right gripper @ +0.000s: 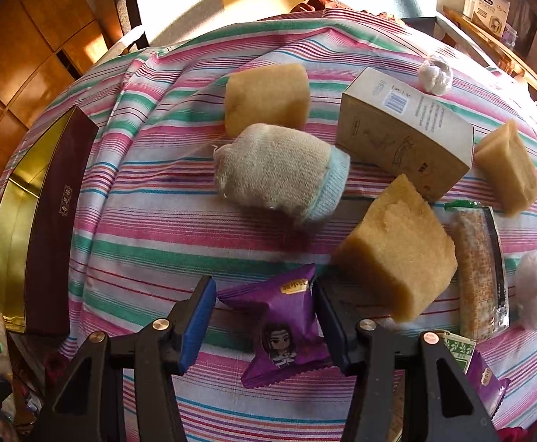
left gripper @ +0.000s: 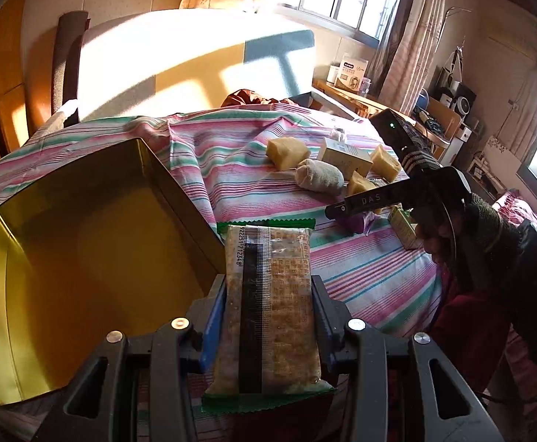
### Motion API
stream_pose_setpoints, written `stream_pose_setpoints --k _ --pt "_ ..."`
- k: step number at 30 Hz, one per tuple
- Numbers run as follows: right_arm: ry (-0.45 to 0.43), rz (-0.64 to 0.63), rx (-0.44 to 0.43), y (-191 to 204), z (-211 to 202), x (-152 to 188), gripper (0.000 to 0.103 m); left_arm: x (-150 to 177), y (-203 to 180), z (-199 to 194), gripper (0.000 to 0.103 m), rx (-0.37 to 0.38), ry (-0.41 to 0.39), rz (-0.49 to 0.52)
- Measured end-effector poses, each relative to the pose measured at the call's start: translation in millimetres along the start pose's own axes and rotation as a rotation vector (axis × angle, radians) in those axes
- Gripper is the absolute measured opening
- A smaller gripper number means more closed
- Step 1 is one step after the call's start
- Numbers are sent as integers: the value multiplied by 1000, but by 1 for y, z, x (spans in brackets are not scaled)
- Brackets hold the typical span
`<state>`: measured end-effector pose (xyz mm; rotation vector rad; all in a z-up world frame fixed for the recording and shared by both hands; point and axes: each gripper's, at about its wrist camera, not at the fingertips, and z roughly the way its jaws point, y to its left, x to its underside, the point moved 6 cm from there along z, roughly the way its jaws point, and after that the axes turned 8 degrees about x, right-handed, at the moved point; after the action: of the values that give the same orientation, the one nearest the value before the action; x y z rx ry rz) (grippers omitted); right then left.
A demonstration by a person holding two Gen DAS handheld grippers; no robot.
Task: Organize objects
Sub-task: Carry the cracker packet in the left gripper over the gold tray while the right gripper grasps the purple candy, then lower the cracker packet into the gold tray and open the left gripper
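Observation:
My left gripper [left gripper: 268, 283] is shut on a green-edged cracker packet [left gripper: 268, 305] and holds it just right of the open gold-lined box [left gripper: 84, 258]. My right gripper [right gripper: 265, 291] is open, its jaws on either side of a purple snack packet [right gripper: 283, 324] that lies on the striped cloth [right gripper: 158, 239]. The right gripper also shows in the left wrist view [left gripper: 342, 211], over the purple packet [left gripper: 357, 223]. The box shows at the left of the right wrist view [right gripper: 51, 221].
On the cloth lie three yellow sponge blocks [right gripper: 397, 246] [right gripper: 268, 95] [right gripper: 508, 169], a rolled sock [right gripper: 279, 173], a beige carton [right gripper: 404, 132], a second cracker packet [right gripper: 478, 272], white wrapped balls [right gripper: 434, 73] and a green carton [left gripper: 404, 228]. A headboard [left gripper: 195, 62] stands behind.

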<state>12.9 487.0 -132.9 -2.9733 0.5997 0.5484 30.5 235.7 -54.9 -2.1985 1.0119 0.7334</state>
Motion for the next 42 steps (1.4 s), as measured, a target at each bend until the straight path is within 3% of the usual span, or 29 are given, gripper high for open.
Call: stream_pose_setpoints --k 5,9,12,19,31,38,40,42 --pt "0 -6 -6 1 -2 1 58 -8 28 -20 43 -54 -41 -72" --pt "10 -23 9 4 0 4 59 -13 75 -43 43 -135 -78 -185" --pt "19 -59 41 9 5 7 51 -16 117 -60 43 -208 -98 -270" --pt "8 -97 60 14 4 7 51 -24 211 -64 43 -321 -55 -420" --pt "15 -117 66 21 10 5 49 -40 301 -9 43 -445 59 -496" --pt "12 -126 70 24 11 3 49 -45 321 4 44 -523 71 -469" --pt "12 -126 70 25 11 3 49 -45 322 2 52 -530 69 -467" --pt "10 -129 72 27 11 2 48 -46 320 -3 53 -538 51 -460"
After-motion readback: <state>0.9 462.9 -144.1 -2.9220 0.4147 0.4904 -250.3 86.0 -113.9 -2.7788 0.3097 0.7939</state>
